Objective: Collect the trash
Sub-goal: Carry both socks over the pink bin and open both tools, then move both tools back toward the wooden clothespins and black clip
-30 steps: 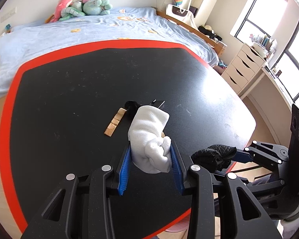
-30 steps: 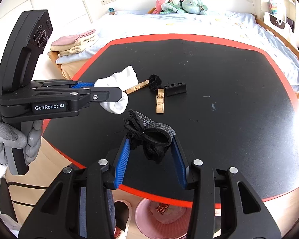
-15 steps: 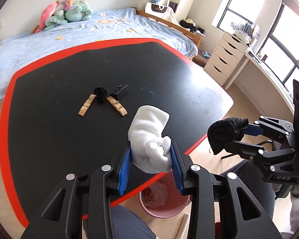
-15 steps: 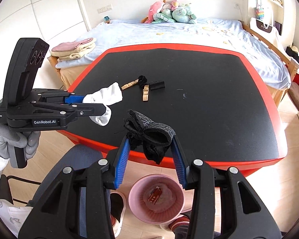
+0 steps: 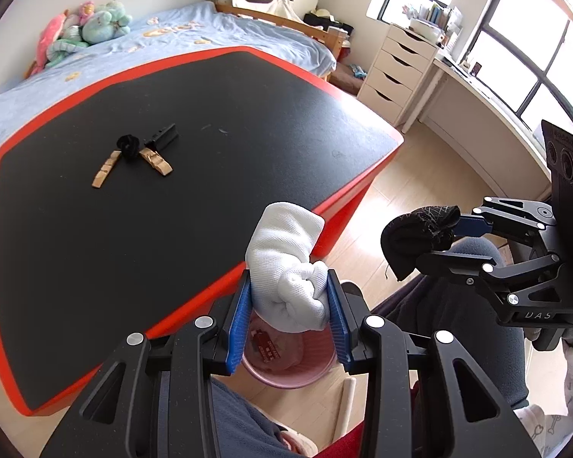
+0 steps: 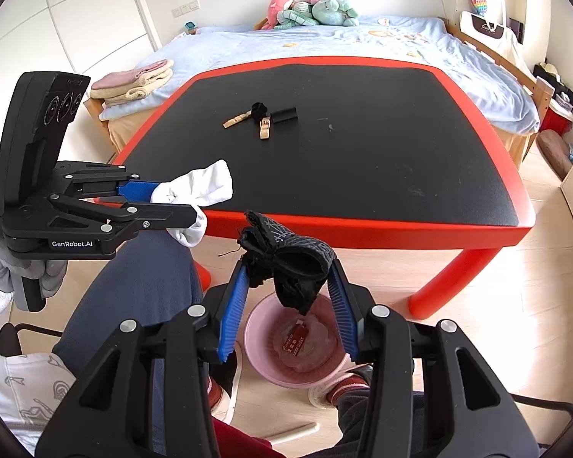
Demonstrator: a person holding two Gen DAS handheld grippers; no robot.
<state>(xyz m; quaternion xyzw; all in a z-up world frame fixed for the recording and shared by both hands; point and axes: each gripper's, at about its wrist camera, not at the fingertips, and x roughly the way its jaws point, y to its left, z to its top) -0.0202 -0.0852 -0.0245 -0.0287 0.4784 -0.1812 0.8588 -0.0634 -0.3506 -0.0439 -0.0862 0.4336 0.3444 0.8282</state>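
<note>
Left gripper jaws clamp a white sock, right gripper jaws a black sock — both above the pink bin; centring each before release would likely avoid floor misses.

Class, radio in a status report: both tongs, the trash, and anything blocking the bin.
Left tongs shut on white sock. Right tongs shut on black sock. Both above pink bin on floor; nothing blocking the drop.
</note>
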